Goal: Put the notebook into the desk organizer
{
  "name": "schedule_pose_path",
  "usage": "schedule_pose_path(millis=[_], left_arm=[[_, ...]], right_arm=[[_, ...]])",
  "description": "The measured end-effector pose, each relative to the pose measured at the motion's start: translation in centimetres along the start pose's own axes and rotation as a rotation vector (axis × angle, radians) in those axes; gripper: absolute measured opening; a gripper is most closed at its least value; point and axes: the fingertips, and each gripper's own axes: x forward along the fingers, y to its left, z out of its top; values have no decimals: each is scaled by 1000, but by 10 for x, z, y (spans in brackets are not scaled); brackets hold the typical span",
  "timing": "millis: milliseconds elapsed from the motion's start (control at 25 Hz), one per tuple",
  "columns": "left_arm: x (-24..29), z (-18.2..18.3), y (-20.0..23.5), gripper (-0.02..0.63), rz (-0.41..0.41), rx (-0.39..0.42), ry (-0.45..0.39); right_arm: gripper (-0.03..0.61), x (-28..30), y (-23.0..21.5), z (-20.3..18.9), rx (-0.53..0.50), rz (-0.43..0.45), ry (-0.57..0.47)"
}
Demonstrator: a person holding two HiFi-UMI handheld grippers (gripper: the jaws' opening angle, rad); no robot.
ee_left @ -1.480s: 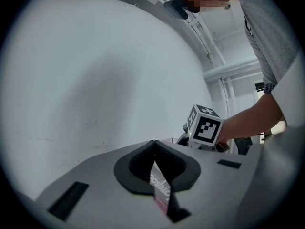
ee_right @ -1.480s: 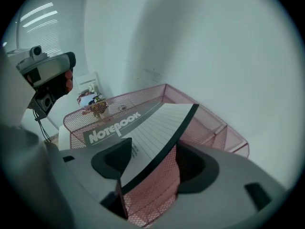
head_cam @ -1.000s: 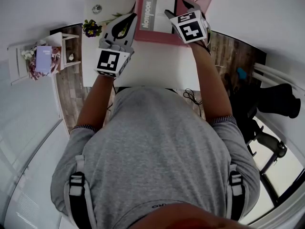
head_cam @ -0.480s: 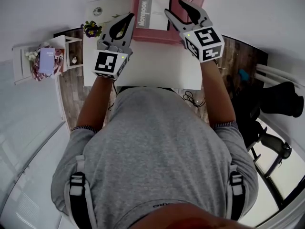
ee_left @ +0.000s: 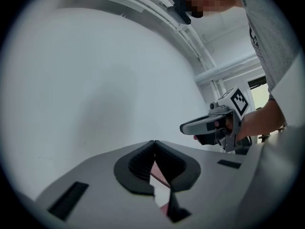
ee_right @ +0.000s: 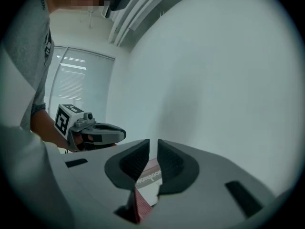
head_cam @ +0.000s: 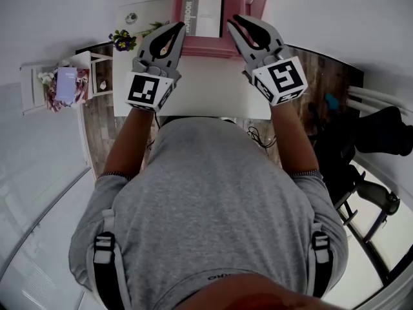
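Observation:
The notebook (head_cam: 205, 11), grey-white with print on its cover, lies inside the pink desk organizer (head_cam: 206, 48) at the far edge of the white desk (head_cam: 206, 86). Neither gripper touches it. My left gripper (head_cam: 179, 26) hovers just left of the organizer's near corner, its jaws shut with nothing in them (ee_left: 153, 143). My right gripper (head_cam: 233, 22) hangs at the organizer's near right side. Its jaws are closing, with a narrow gap (ee_right: 153, 145) and nothing between them. Past those jaws I see the notebook (ee_right: 150, 179) in the right gripper view.
A small pot of flowers (head_cam: 122, 40) and a round object (head_cam: 131, 17) sit at the desk's far left. A white side stand (head_cam: 61, 82) with small items is left of the desk. A dark chair (head_cam: 381, 134) is at the right, with cables (head_cam: 258, 133) on the wood floor.
Both grippers have drawn back from the organizer toward the person. The right gripper's jaws went from wide open to nearly shut. The notebook stays in the organizer.

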Motion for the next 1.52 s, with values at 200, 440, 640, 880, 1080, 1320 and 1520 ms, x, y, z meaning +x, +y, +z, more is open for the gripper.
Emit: schedule_pose_path(millis=[200,440,640,880,1080,1320,1520], left_arm=[[-5,1,-10,20,5,7,-12],[-10,-5,-23,20,-8,0,8],[-11,-10,-26,20,-24,-7,4],[-12,-17,-24,20,-28,-13,5],[-15,-19,-23,20,-23,-11,12],[-16,-21,-17,19,-3,-3,24],[-16,-20,-15,20,5,2,22]], right_arm=[[41,-16,12,3,-17,3,-66],[8,-29,25,2,-20,9,-102],[6,-30,25,10,8,0,-173],[6,-31,22,-2,9,-25,-169],[6,-34,17,-6,-1,-54,-161],[6,-39,9,-6,-7,-72,-152],[6,-42,6,-8,-20,-78,-140]])
